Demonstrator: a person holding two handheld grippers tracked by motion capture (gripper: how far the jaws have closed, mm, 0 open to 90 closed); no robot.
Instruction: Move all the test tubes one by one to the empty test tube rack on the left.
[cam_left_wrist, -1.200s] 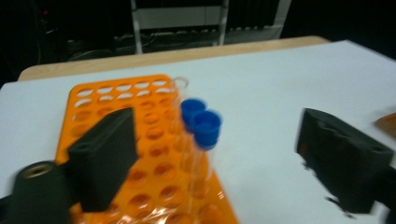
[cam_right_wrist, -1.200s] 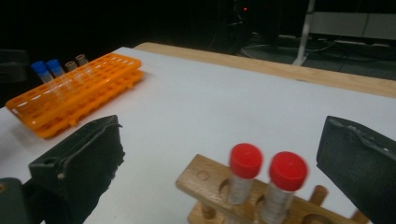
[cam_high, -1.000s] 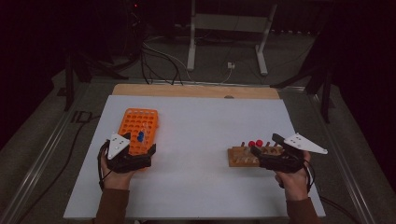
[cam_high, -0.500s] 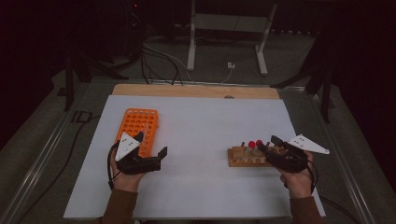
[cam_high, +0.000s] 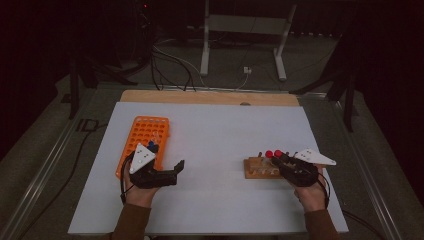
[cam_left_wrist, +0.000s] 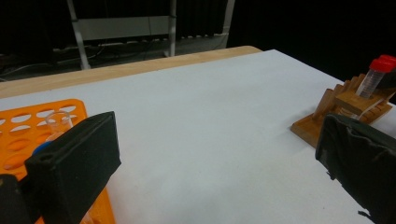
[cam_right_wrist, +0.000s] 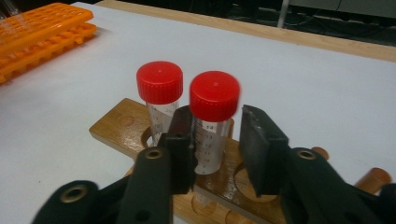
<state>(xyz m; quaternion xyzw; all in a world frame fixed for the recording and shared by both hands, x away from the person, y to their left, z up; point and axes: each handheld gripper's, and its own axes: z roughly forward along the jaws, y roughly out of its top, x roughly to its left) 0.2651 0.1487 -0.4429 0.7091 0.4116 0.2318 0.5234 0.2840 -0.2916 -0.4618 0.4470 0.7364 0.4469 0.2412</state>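
The left gripper (cam_high: 172, 169) has come away from the orange rack (cam_high: 145, 140) since a second ago and now sits just off the rack's near right corner, swung to point across the white table (cam_high: 225, 135), its jaws spread wide with nothing between them. A blue-capped tube (cam_high: 151, 146) stands in the orange rack beside it. Over on the right, the right gripper (cam_right_wrist: 216, 140) is at the wooden rack (cam_right_wrist: 116, 128), jaws set either side of the nearer red-capped tube (cam_right_wrist: 214, 116), the left one touching or nearly touching it, the right one a little clear; not quite clamped, by my eye. That tube stands upright in its hole, with a second red-capped tube (cam_right_wrist: 159, 95) just beside it. I'd say the pick-up from the wooden rack is in hand: next the jaws need to close squarely below the cap, then lift straight up so the neighbour isn't knocked.
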